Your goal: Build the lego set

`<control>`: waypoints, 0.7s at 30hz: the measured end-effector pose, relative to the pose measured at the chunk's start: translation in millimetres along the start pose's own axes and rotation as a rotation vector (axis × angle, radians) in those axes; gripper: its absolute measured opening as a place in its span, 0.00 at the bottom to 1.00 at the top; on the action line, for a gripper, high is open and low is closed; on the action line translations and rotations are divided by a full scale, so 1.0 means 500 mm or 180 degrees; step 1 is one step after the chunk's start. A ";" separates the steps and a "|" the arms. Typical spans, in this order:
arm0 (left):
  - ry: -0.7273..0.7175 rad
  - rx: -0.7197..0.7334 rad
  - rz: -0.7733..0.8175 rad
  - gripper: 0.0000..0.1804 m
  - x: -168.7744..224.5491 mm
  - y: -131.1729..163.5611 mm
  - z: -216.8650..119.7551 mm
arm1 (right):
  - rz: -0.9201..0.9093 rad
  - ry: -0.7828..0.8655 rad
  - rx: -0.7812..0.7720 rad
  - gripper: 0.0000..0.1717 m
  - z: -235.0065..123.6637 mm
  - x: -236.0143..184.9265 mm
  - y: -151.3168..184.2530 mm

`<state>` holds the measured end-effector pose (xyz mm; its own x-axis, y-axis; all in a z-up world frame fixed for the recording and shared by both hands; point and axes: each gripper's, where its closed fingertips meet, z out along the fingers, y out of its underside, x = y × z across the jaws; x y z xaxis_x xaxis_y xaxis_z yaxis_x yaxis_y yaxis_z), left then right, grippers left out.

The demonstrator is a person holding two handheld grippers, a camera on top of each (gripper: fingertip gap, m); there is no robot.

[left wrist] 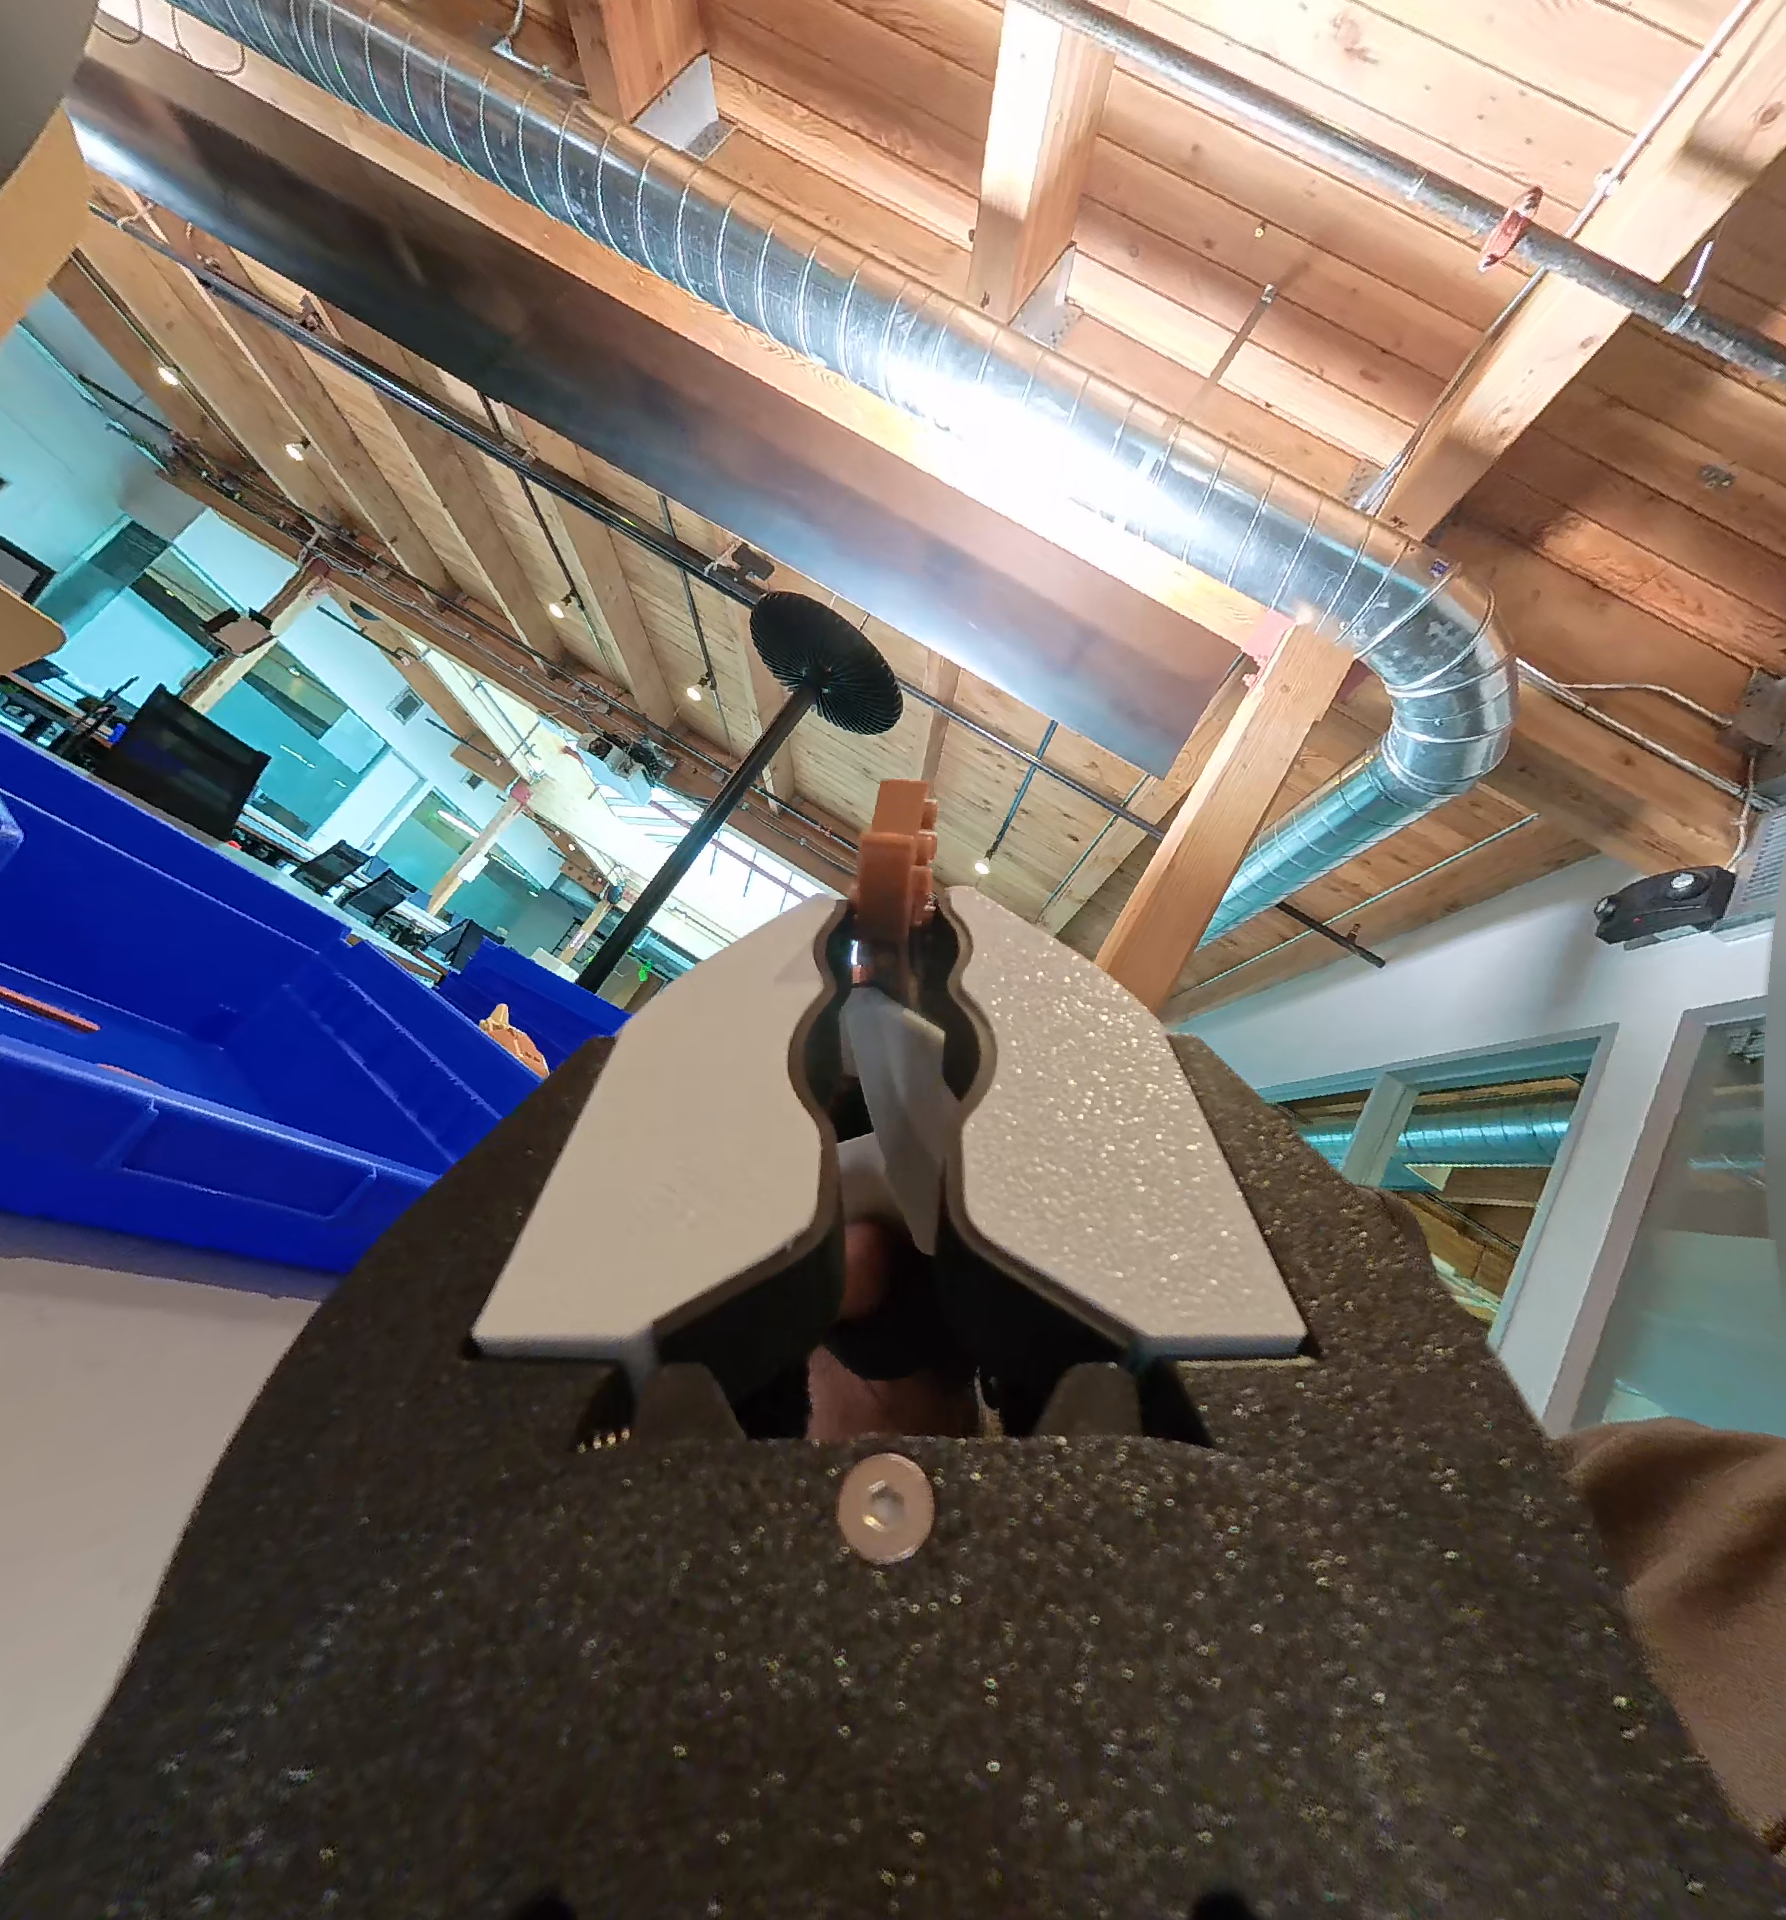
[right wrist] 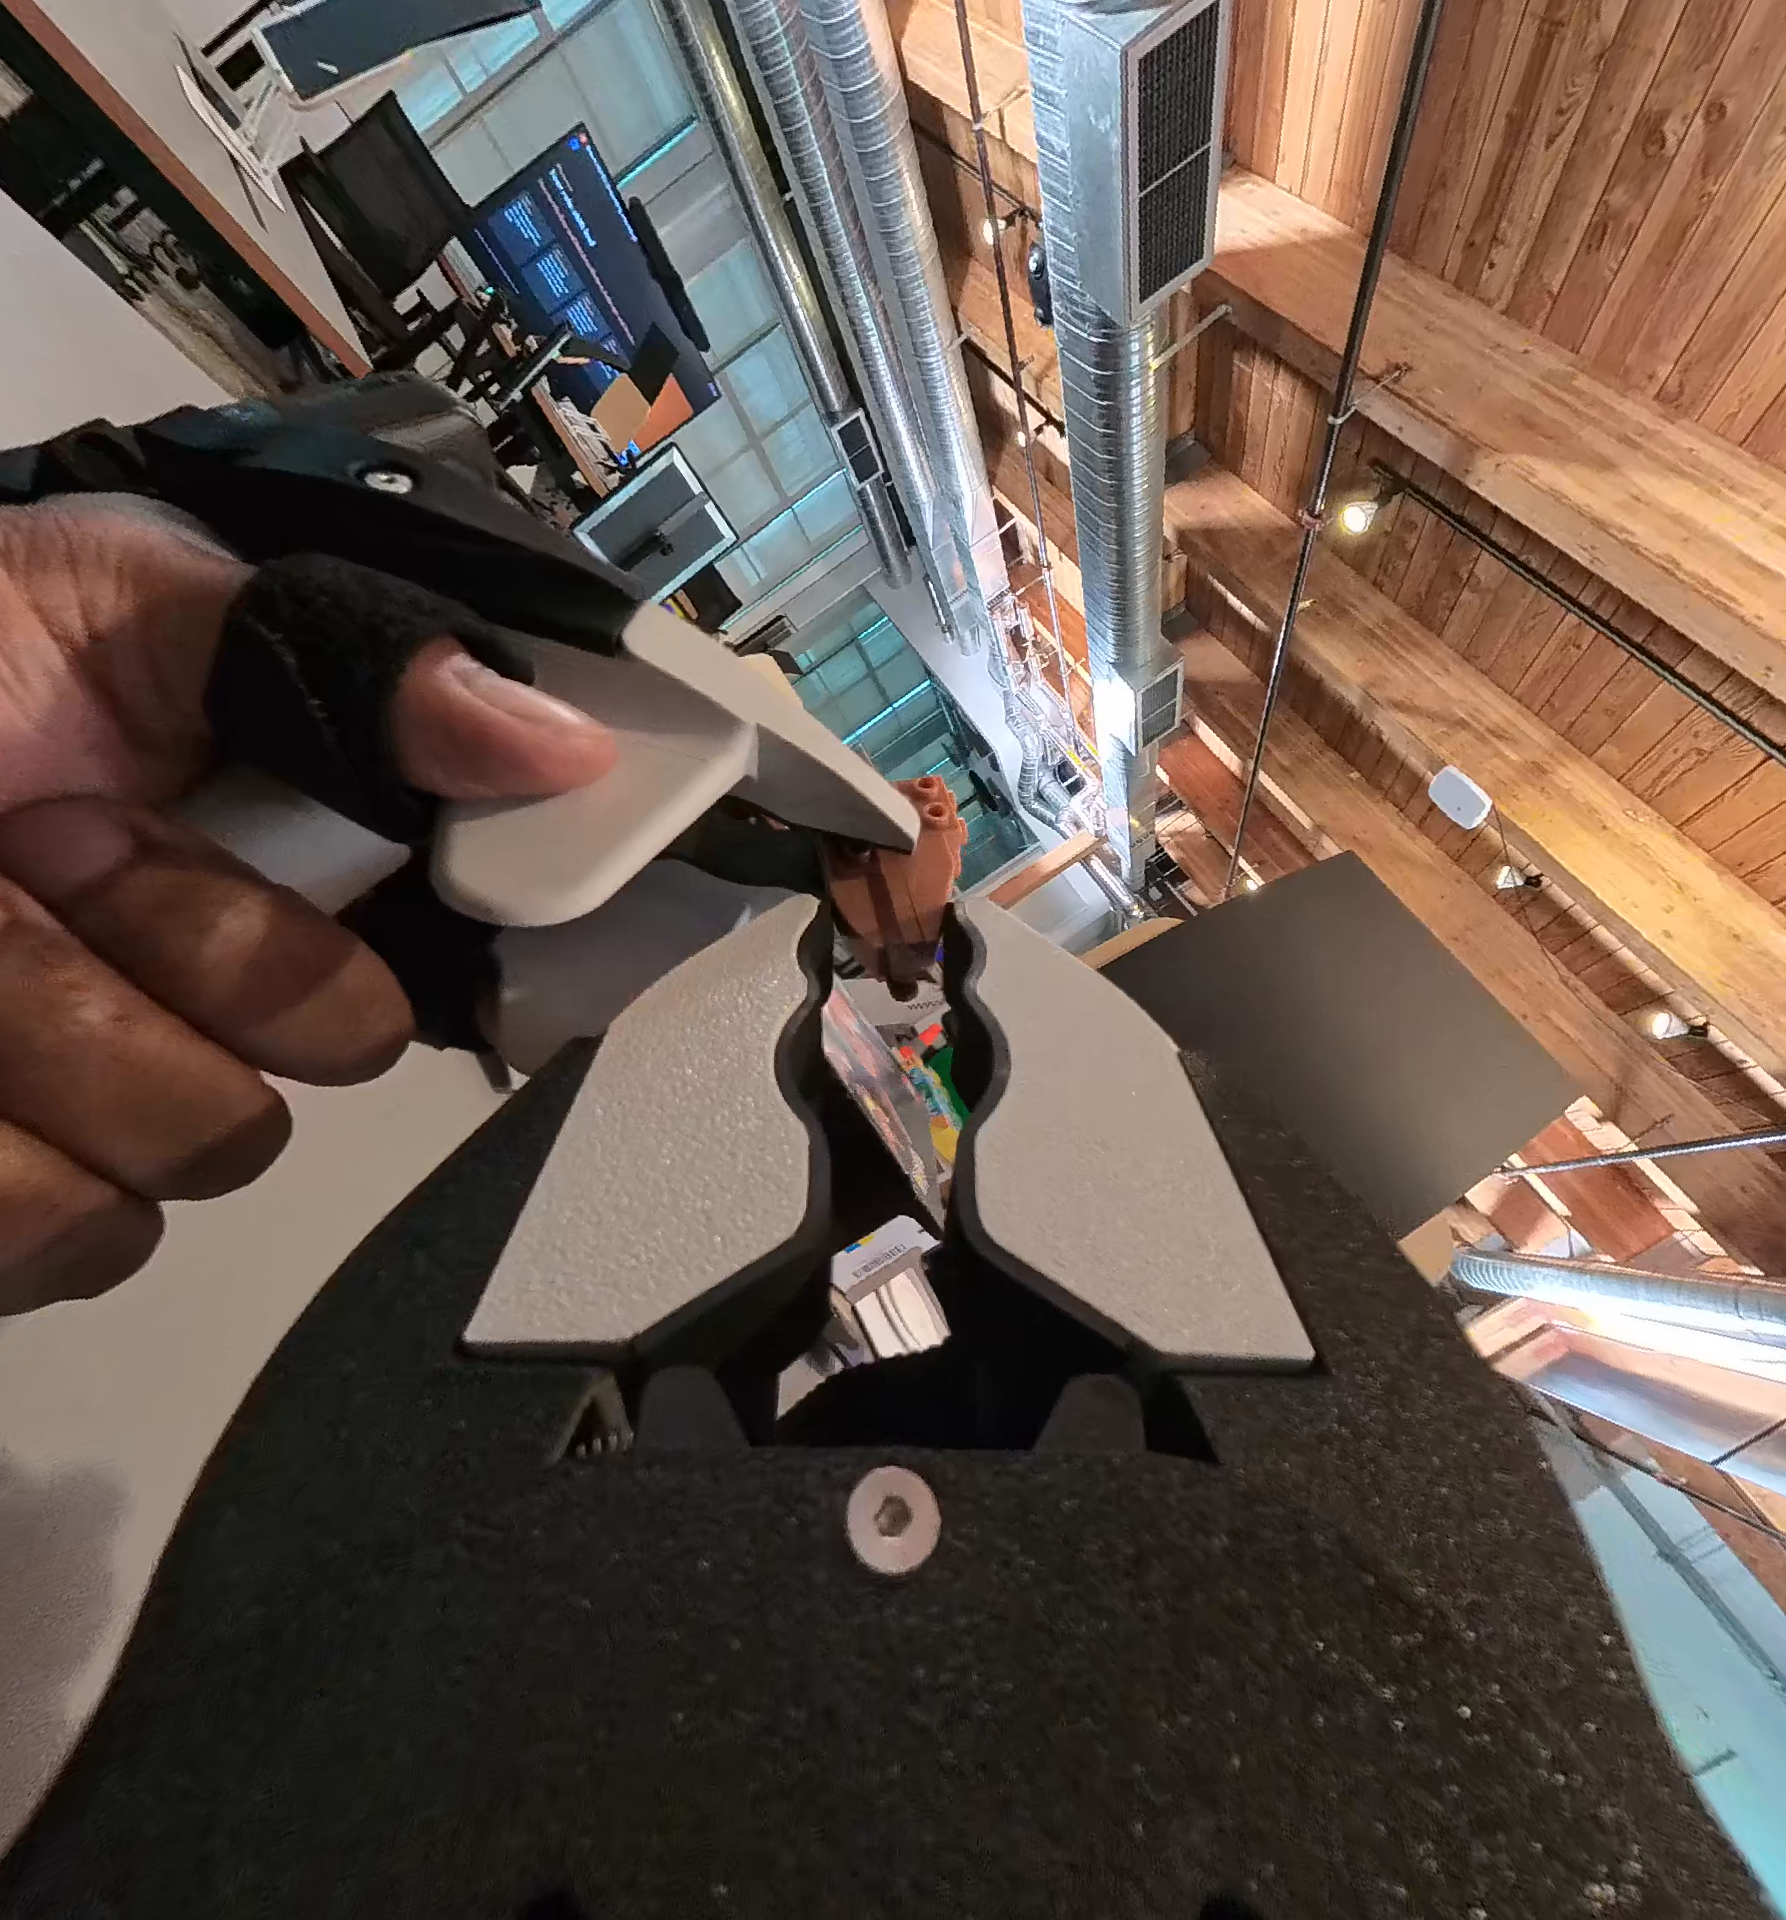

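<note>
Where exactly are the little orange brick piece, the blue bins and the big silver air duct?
Orange brick piece [left wrist: 894, 862]: left wrist view, on its flat face above the fingertips.
Blue bins [left wrist: 193, 1049]: left wrist view, on the nearest bin's wall.
Silver air duct [left wrist: 868, 312]: left wrist view, on its ribbed side.

We see matt orange-brown plastic bricks [left wrist: 894, 862], pebbled grey fingers [left wrist: 1065, 1049] set in coarse, speckled black housing [left wrist: 868, 1662], glossy blue plastic bins [left wrist: 172, 1029], and ribbed shiny metal ducting [left wrist: 868, 312] under rough wooden beams [left wrist: 1221, 810].
</note>
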<state>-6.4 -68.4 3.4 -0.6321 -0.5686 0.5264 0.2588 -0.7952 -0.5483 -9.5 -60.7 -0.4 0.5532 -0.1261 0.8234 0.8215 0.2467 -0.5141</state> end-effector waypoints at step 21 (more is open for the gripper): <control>-0.0070 -0.0009 0.0085 0.08 -0.003 0.003 0.002 | -0.0073 -0.0027 -0.0016 0.11 -0.003 0.002 0.005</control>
<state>-4.3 -68.9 2.4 -0.6088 -0.5941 0.5258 0.2731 -0.7792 -0.5642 -6.6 -61.5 -1.4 0.5330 -0.1234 0.8371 0.8346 0.2392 -0.4962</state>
